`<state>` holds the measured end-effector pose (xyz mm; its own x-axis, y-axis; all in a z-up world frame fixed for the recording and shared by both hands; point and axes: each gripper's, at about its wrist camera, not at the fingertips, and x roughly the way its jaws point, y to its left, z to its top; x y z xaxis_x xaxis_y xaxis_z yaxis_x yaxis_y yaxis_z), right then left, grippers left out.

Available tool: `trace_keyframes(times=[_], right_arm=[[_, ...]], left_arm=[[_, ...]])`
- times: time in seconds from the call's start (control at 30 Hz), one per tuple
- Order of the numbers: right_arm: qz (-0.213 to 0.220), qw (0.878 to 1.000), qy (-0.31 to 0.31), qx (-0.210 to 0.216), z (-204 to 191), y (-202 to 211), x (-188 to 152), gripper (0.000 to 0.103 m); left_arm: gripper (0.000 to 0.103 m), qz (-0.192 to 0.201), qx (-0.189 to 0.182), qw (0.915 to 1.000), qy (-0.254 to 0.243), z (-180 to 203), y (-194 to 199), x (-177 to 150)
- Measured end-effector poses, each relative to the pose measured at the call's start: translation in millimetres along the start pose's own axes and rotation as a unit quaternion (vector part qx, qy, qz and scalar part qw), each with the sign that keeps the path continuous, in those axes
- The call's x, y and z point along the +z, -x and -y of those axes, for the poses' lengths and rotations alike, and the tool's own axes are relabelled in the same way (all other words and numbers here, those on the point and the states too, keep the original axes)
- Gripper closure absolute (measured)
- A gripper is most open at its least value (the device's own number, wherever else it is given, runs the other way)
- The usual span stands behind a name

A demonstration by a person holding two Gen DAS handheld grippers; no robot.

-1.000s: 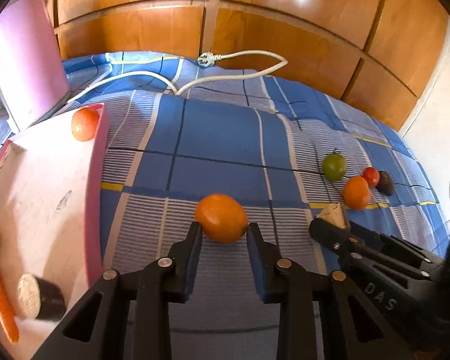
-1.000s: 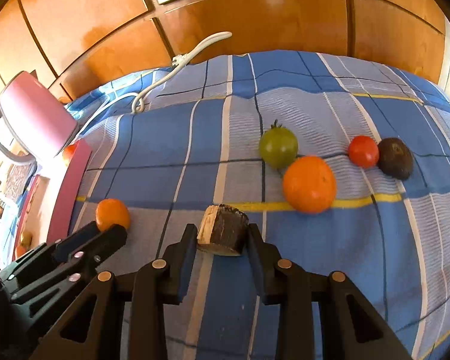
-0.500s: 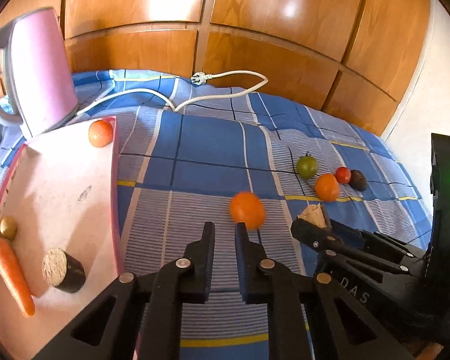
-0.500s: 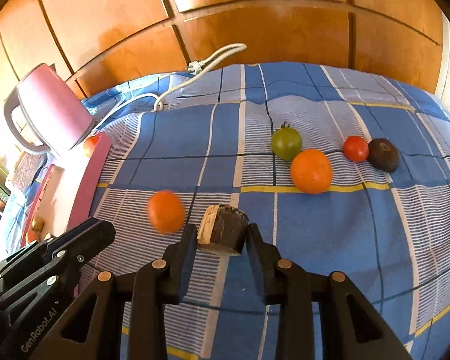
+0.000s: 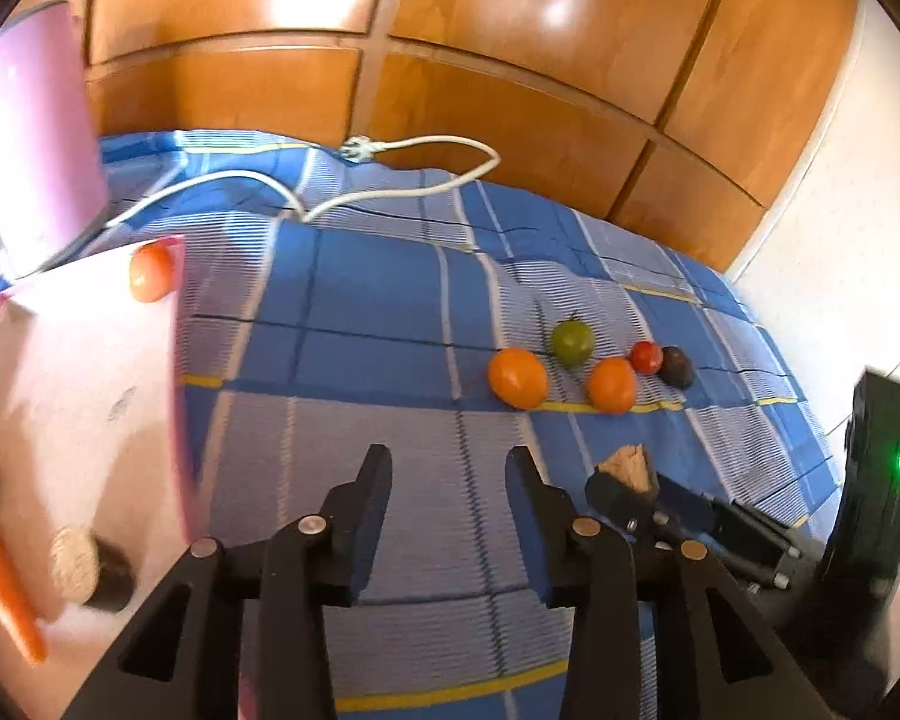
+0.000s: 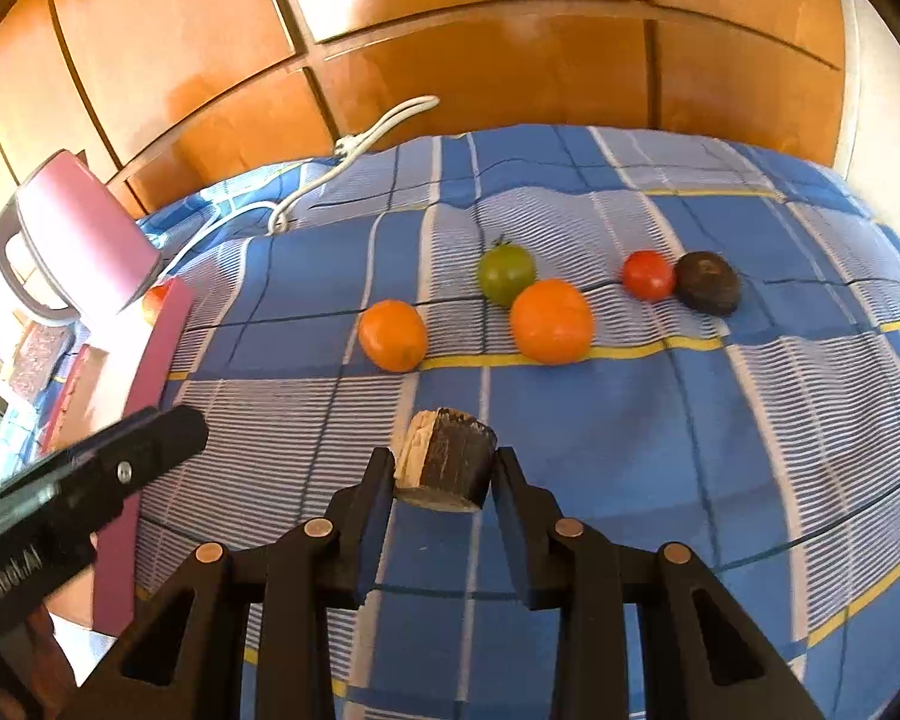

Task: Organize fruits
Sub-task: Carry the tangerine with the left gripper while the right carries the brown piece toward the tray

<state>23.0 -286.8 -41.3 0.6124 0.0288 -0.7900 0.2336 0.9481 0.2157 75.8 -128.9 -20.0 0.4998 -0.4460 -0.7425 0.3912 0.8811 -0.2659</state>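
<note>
Fruits line up on the blue checked cloth (image 5: 390,300): from the left wrist view, an orange (image 5: 517,378) sits loose ahead of the left claw (image 5: 448,468), whose fingers are spread wide with nothing between them. Just right of it come a green tomato (image 5: 572,342), a second orange (image 5: 612,384), a red tomato (image 5: 647,356) and a dark avocado (image 5: 677,367), all close together. Left, a pink tray (image 5: 90,372) carries a small orange fruit (image 5: 150,272), a carrot (image 5: 3,582) and a blurred log slice (image 5: 87,567).

Over to the right wrist view: the right claw (image 6: 444,474) pinches a wood chunk (image 6: 445,468) above the cloth (image 6: 630,450). Beyond it lie the loose orange (image 6: 392,335), green tomato (image 6: 506,273), second orange (image 6: 551,321), red tomato (image 6: 648,275) and avocado (image 6: 707,282). A pink kettle (image 6: 78,246) stands far left.
</note>
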Motion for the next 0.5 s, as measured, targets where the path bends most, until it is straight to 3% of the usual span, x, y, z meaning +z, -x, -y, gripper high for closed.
trace_keyframes(times=[0.5], right_arm=[[0.002, 1.000, -0.003, -0.022, 29, -9, 4, 0.069]], left_arm=[[0.063, -0.044, -0.040, 0.9977, -0.033, 47, -71, 43]])
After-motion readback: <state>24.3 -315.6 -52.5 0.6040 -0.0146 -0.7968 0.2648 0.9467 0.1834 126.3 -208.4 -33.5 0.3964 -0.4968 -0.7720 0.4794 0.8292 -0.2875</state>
